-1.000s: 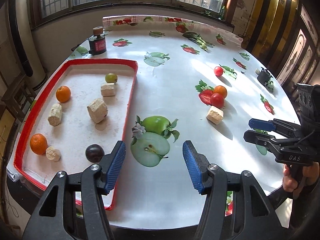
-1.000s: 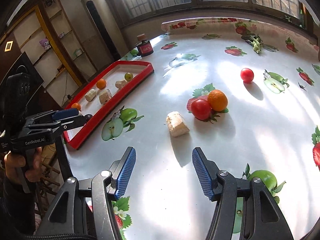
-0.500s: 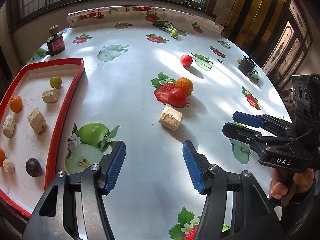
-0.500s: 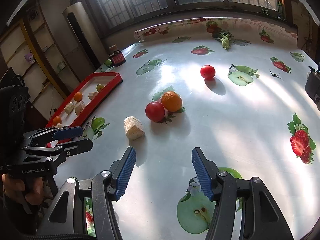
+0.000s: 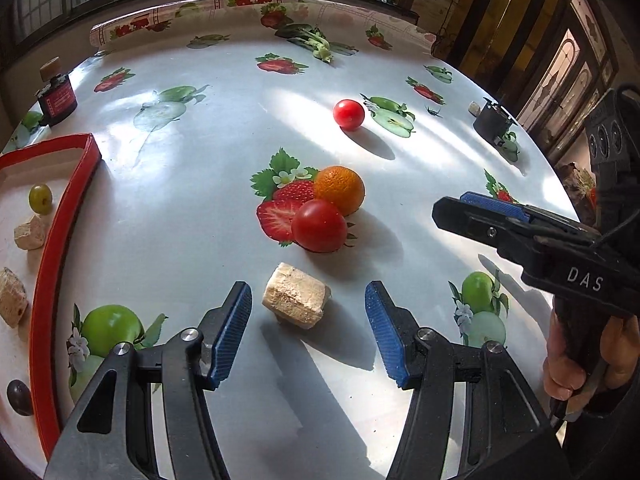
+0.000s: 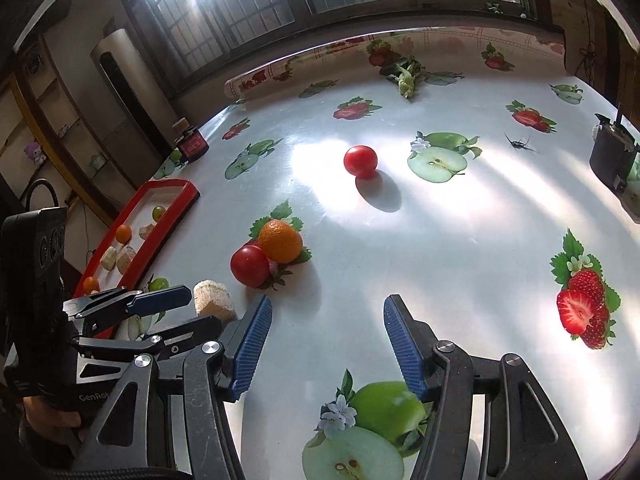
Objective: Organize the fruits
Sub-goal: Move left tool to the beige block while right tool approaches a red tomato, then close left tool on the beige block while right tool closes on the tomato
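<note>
While both grippers (image 5: 308, 336) (image 6: 328, 344) gape empty, red tray (image 5: 60, 240) cut off at frame edge, beige block (image 5: 296, 300) unidentifiable.

Left gripper (image 5: 308, 334) is hanging over the fruit-print tablecloth (image 5: 208, 184) with jaws apart, a pale beige block (image 5: 296, 300) lying on the cloth between the blue pads (image 5: 232, 334) but touching neither. Just beyond the block a red tomato (image 5: 319, 225) and an orange (image 5: 339, 189) are sitting against each other, a smaller tomato (image 5: 348, 114) lying well apart farther back. Red tray (image 5: 60, 240) at left is holding a green grape (image 5: 40, 198), beige chunks (image 5: 30, 232) and a dark plum (image 5: 19, 397); right gripper (image 5: 456, 206) is reaching in from the right, its state unclear.
</note>
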### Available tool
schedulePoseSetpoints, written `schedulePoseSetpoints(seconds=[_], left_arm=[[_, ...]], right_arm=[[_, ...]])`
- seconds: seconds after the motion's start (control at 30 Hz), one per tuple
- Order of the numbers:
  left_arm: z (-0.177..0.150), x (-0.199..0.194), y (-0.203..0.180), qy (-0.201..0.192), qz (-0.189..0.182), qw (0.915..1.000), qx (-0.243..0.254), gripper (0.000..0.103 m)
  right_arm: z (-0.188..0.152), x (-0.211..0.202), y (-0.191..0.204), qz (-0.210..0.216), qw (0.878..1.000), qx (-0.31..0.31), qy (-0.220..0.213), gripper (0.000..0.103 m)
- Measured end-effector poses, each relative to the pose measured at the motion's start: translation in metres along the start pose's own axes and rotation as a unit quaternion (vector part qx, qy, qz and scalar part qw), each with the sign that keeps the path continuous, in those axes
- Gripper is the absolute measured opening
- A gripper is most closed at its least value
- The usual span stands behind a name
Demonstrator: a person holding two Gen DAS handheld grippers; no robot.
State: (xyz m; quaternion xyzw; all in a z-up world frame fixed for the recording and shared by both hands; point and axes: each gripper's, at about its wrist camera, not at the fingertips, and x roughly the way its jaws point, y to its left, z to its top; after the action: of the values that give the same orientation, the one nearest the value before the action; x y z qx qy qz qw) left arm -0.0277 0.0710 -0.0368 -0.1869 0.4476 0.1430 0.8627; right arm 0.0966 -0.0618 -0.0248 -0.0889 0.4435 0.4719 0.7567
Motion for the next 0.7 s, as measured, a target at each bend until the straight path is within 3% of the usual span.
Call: schedulePoseSetpoints(seconds=[0.07,0.13,0.17,0.4,0.6,0.7], left_arm=[[0.002,0.007,0.0,0.004,-0.01,0.9999,-0.002,0.056],[0.004,0.01,0.002,0.0,-0.007,1.0,-0.004,0.037],[0.005,0.011,0.004,0.002,-0.013,0.9999,-0.006,0.034],[0.006,0.004,0.027,-0.011,-0.023,0.9986,-0.046,0.034],[0.001,-0.012,0.043,-0.028,-0.017,0.9972,-0.067,0.034],[0.001,-0.022,0.049,-0.038,-0.015,0.9962,-0.077,0.034]], right_arm=[[0.015,0.008,-0.004,-0.011,1.0,0.005,-0.005,0.06],[0.03,0.019,-0.007,-0.024,1.0,0.006,-0.01,0.06],[0.039,0.026,-0.008,-0.029,0.999,0.009,-0.01,0.059],[0.083,0.079,-0.006,-0.062,0.998,-0.01,-0.006,0.056],[0.097,0.11,-0.006,-0.088,0.996,-0.032,-0.001,0.034],[0.095,0.105,-0.005,-0.083,0.996,-0.028,0.004,0.033]])
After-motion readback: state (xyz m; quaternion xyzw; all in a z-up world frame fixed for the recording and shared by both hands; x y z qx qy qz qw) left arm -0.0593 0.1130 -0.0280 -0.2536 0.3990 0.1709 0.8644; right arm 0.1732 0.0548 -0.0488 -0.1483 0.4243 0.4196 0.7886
